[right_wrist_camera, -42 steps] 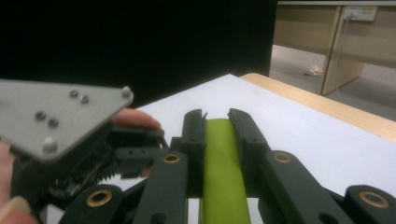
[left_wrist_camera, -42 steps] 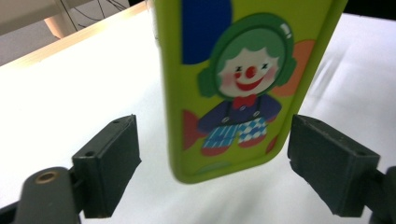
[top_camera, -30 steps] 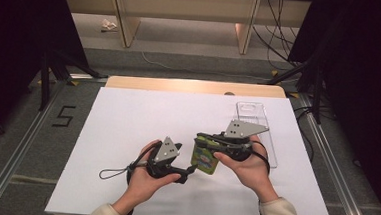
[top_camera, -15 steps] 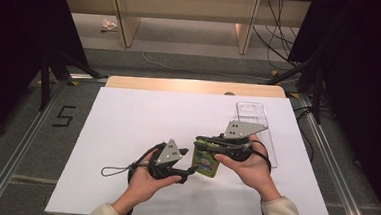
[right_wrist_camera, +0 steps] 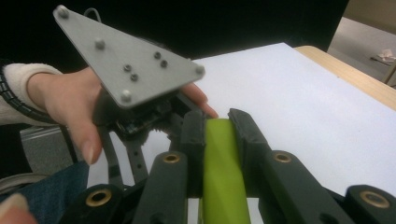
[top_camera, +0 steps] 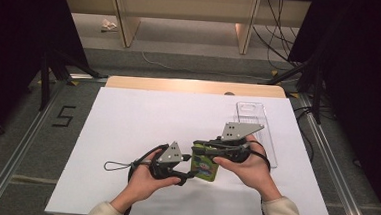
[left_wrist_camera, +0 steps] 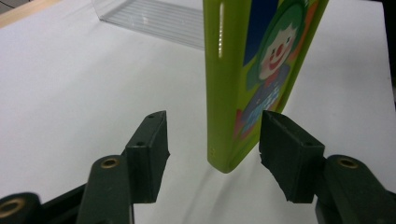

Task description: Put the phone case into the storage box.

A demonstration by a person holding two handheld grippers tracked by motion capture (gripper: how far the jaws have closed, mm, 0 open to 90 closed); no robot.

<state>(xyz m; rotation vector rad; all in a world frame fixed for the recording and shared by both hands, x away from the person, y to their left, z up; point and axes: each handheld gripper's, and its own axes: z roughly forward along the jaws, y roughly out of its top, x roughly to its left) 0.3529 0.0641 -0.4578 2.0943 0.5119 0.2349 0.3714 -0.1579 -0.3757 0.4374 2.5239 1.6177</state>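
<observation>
High view: white table (top_camera: 127, 133), clear plastic tray (top_camera: 257, 126) lying at far right. Right gripper (top_camera: 203, 147) sits just left of the tray, jaws clamped on the green phone case (top_camera: 206, 167), holding it on edge near table centre. Left gripper (top_camera: 187, 171) is just left of the case. Left gripper view: its jaws have just been closing, case corner (left_wrist_camera: 233, 140) between them, pads not yet touching, gaps on both sides. Right gripper view: pads tight on the case's green edge (right_wrist_camera: 219, 158).

The green case (left_wrist_camera: 243, 84) runs off the top edge of the left gripper view; the right gripper's (right_wrist_camera: 217, 135) black jaws cover its sides.
</observation>
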